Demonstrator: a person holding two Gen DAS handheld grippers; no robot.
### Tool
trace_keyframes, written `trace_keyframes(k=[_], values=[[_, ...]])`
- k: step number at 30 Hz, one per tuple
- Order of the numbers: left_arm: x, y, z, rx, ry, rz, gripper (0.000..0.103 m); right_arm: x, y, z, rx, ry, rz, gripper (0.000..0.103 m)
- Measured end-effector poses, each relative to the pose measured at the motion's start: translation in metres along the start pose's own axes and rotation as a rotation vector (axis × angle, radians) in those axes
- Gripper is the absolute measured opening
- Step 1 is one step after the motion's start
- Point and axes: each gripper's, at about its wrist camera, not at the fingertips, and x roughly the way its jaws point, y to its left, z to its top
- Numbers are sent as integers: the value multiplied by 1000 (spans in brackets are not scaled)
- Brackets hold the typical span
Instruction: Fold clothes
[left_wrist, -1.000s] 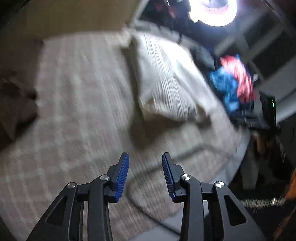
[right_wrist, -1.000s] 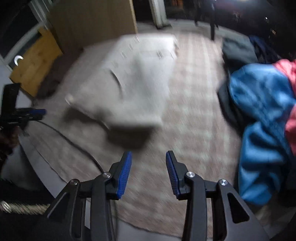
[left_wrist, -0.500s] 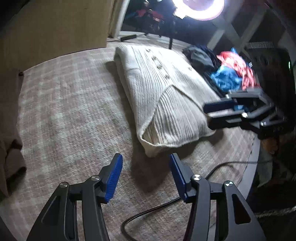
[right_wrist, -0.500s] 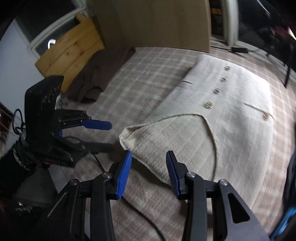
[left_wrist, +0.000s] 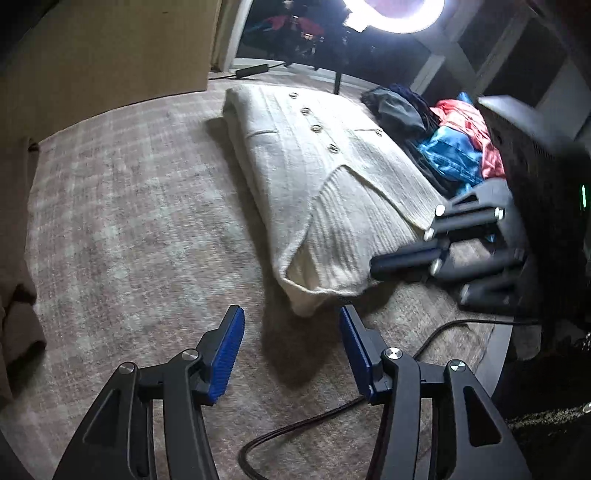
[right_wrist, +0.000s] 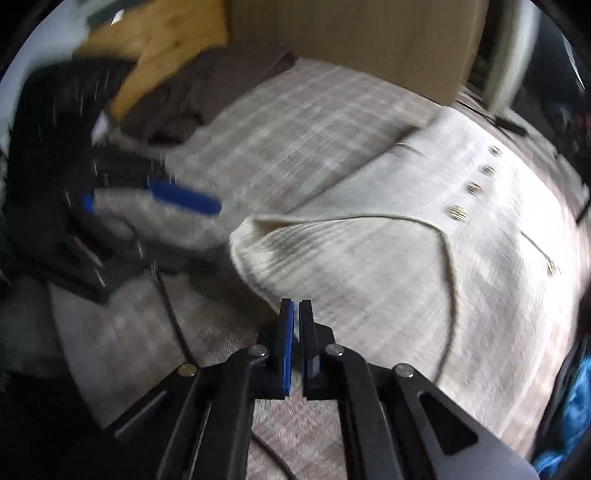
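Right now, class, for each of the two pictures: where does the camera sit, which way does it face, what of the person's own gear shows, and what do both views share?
Left wrist view: sits on the left claw, open, facing the cream knitted buttoned cardigan from its near corner; the right claw shows at the right.
Right wrist view: sits on the right claw, fingers nearly together at the cardigan's near edge, facing across it; the left claw shows blurred at the left.
Shared: the cardigan, the checked beige cloth under it, and the black cable.
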Motion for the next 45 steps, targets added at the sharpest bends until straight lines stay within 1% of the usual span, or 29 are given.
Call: trace_keyframes(k=[5, 7, 8, 9, 10, 11, 12, 14, 17, 19, 22, 23, 25, 28, 29, 30, 31, 32, 34, 37, 38, 40, 44, 45], values=[[11, -8, 2, 5, -6, -14, 51, -28, -35, -9, 146, -35, 54, 3], [13, -9, 3, 3, -13, -16, 51, -34, -37, -9, 159, -24, 94, 4], [14, -11, 3, 2, -16, -18, 49, -34, -37, -7, 168, -16, 101, 7], [13, -12, 4, 1, -24, -22, 49, -35, -39, -2, 192, -11, 116, 18], [11, -14, 5, -1, -38, -39, 49, -36, -41, 3, 216, -6, 132, 26], [8, -17, 6, -8, -60, -63, 49, -37, -43, 7, 241, -1, 148, 41], [4, -21, 7, -16, -88, -90, 49, -36, -44, 14, 258, -5, 159, 46], [1, -30, 7, -8, -125, -136, 49, -33, -47, 28, 287, -2, 169, 46], [5, -42, 6, 6, -139, -156, 49, -20, -52, 53, 320, 56, 187, 46], [8, -42, 4, -17, -140, -183, 49, -8, -48, 71, 312, 101, 194, 46], [11, -37, -1, -55, -139, -196, 50, 15, -33, 87, 255, 170, 183, 46], [9, -35, -4, -68, -145, -198, 51, 22, -28, 92, 236, 193, 179, 46], [5, -30, -9, -93, -157, -205, 51, 37, -16, 96, 196, 250, 159, 46], [0, -19, -19, -137, -160, -204, 51, 56, -2, 89, 101, 323, 71, 45], [-2, -15, -22, -154, -159, -202, 51, 56, 0, 86, 65, 315, 42, 36], [-5, -11, -25, -172, -158, -203, 51, 56, 2, 84, 29, 306, 14, 22], [-9, -7, -28, -192, -160, -199, 53, 52, 1, 81, 3, 297, -19, 14], [-12, -2, -31, -213, -164, -192, 58, 48, -4, 79, 23, 291, -3, 7], [-15, 9, -35, -249, -172, -185, 62, 40, -17, 73, 67, 277, 32, 4], [-14, 24, -31, -302, -176, -173, 62, 32, -30, 61, 123, 265, 62, 3], [-12, 25, -28, -298, -177, -173, 62, 29, -35, 57, 141, 261, 72, 3], [-6, 21, -19, -265, -177, -166, 62, 24, -40, 49, 168, 251, 84, 3], [11, 3, -4, -175, -147, -158, 61, 19, -48, 44, 203, 249, 99, 3], [14, -2, -1, -153, -146, -156, 59, 18, -50, 44, 211, 251, 103, 3]])
